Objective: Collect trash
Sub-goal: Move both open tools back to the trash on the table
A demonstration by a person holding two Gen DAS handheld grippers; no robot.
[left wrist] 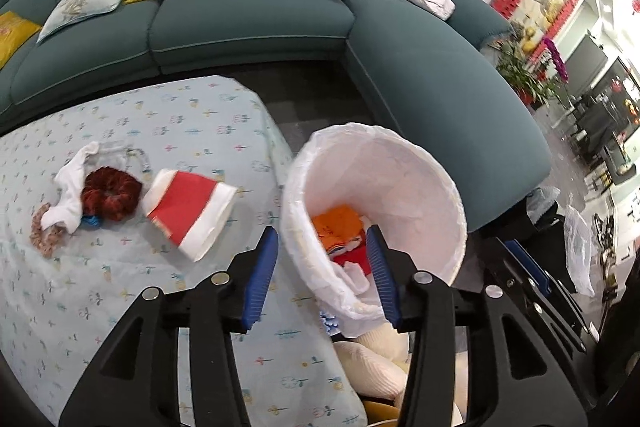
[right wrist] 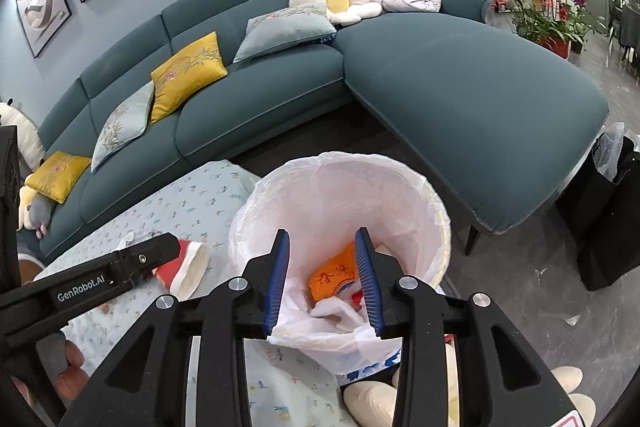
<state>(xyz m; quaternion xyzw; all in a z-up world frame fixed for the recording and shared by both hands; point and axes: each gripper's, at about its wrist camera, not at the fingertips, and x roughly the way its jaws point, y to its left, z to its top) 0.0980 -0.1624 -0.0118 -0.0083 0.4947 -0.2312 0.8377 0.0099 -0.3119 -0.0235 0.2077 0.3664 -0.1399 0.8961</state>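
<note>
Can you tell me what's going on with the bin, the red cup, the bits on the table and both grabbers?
Bin: lined with a white bag, some trash inside.
Orange wrapper: in the bin.
Red and white cup: lying on its side on the table.
Hair ties and white cloth: piled on the table.
Left gripper: open, empty.
Right gripper: open, empty.

- A table under a pale blue patterned cloth (left wrist: 168,115) carries the things.
- A red and white paper cup (left wrist: 190,211) lies on its side.
- Beside it, touching one another: a dark red scrunchie (left wrist: 110,193), a white sock (left wrist: 70,183), a beige scrunchie (left wrist: 46,233).
</note>
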